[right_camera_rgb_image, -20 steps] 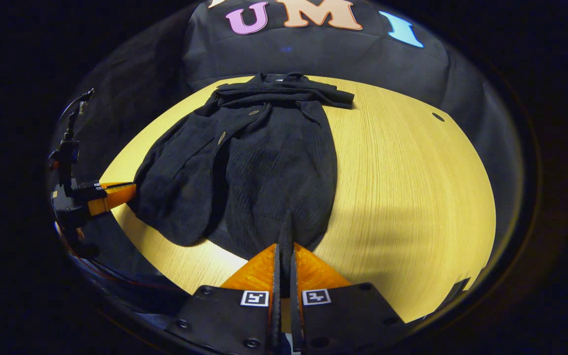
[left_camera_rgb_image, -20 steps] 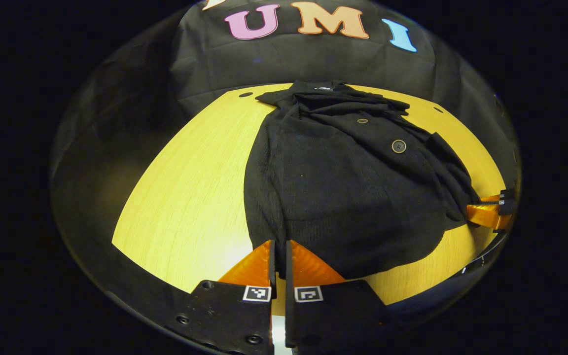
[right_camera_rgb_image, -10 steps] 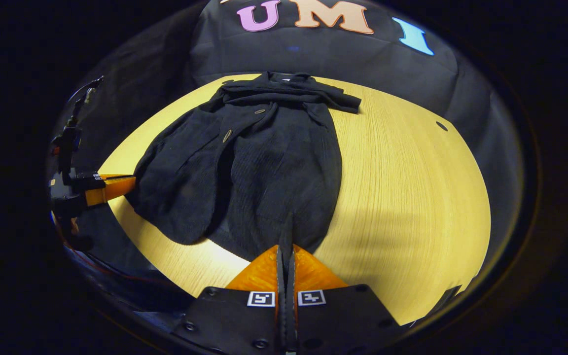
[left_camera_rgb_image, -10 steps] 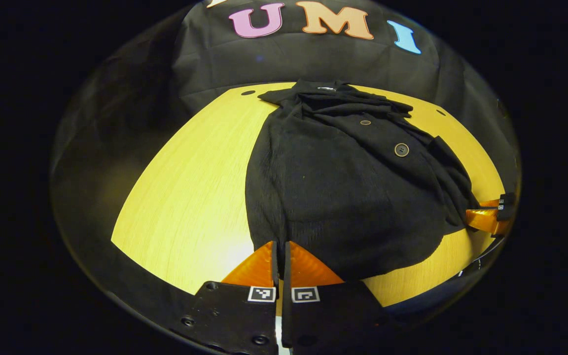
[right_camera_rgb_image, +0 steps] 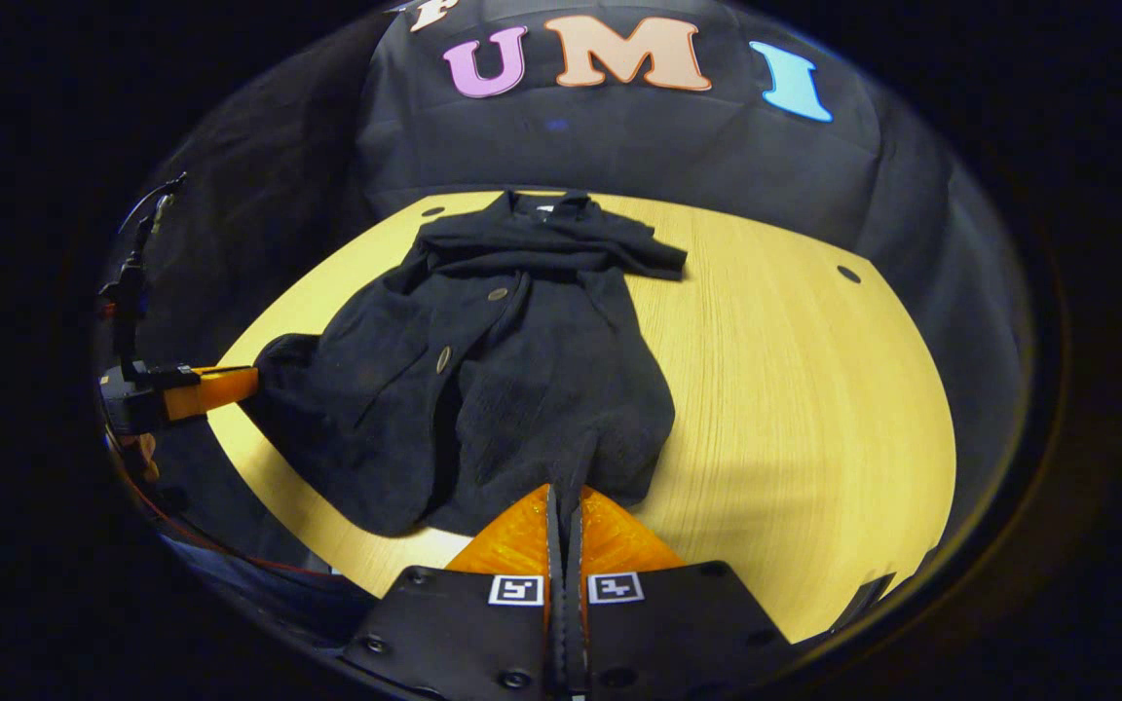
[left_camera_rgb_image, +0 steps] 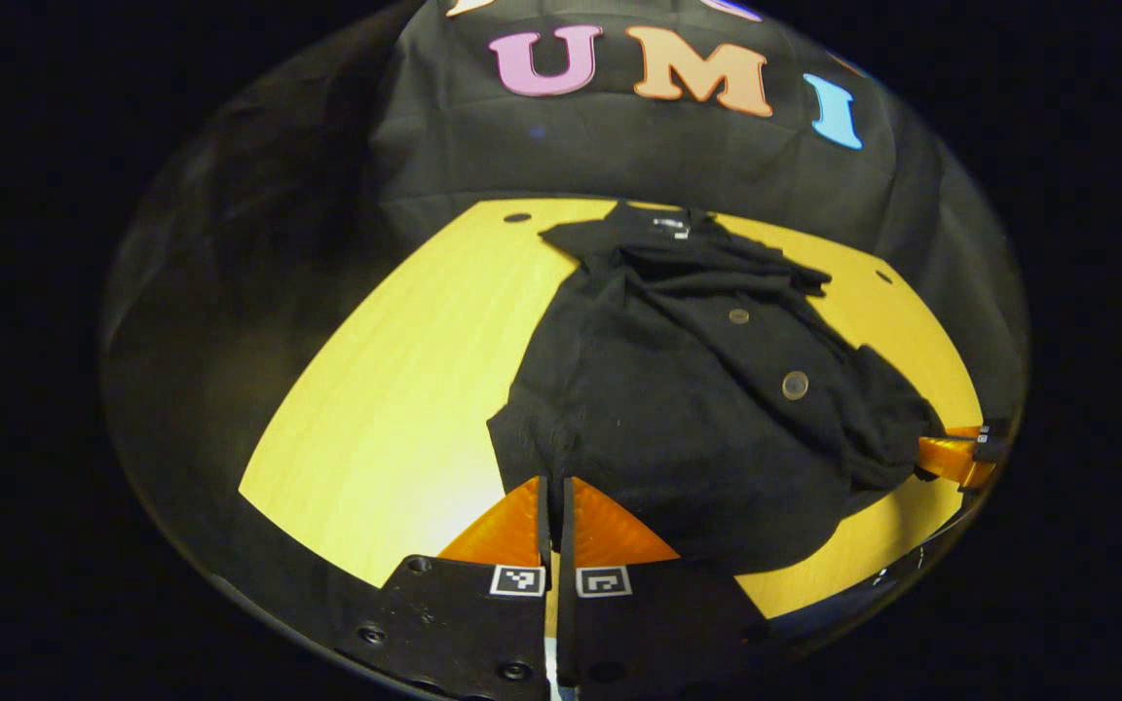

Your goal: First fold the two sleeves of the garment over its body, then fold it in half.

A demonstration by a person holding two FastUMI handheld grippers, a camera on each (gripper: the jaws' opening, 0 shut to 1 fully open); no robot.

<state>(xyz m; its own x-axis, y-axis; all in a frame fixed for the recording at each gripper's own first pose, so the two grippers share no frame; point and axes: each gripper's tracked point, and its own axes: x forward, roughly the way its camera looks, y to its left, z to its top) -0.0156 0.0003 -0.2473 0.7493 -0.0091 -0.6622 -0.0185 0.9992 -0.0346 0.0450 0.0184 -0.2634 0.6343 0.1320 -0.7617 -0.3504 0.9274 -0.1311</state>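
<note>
Two sleeves already lay folded across the chest of the black ribbed button-front garment (right_camera_rgb_image: 503,370), which sat on the yellow wood-grain bench (right_camera_rgb_image: 795,389) with its collar toward the far wall and its hem toward the near edge. Hem looked bunched and raised at both near corners. Left gripper (left_camera_rgb_image: 553,497) had its fingers closed down to a thin slit, pinching the hem corner in front of it. Right gripper (right_camera_rgb_image: 566,506) was the same, fingers nearly together with a ridge of dark cloth caught between them. Judged step: start of the fold in half, hem going up toward the collar.

Risks, as judgement: the pinches looked shallow, so a layer could slip out mid-carry and leave the fold lopsided. Lifting unevenly could drag the folded sleeves off the body, since nothing pinned them. Loose buttoned front panel might slide sideways too. If one hand led the other, the hem would land skewed past the collar.

Room: in the right gripper view, wide bare bench lay to the right of the garment. In the left gripper view, open bench lay to its left. The collar sat just at the far bench edge, close to the wall cloth, so little margin there for overshoot. Near edge was close under both grippers.
</note>
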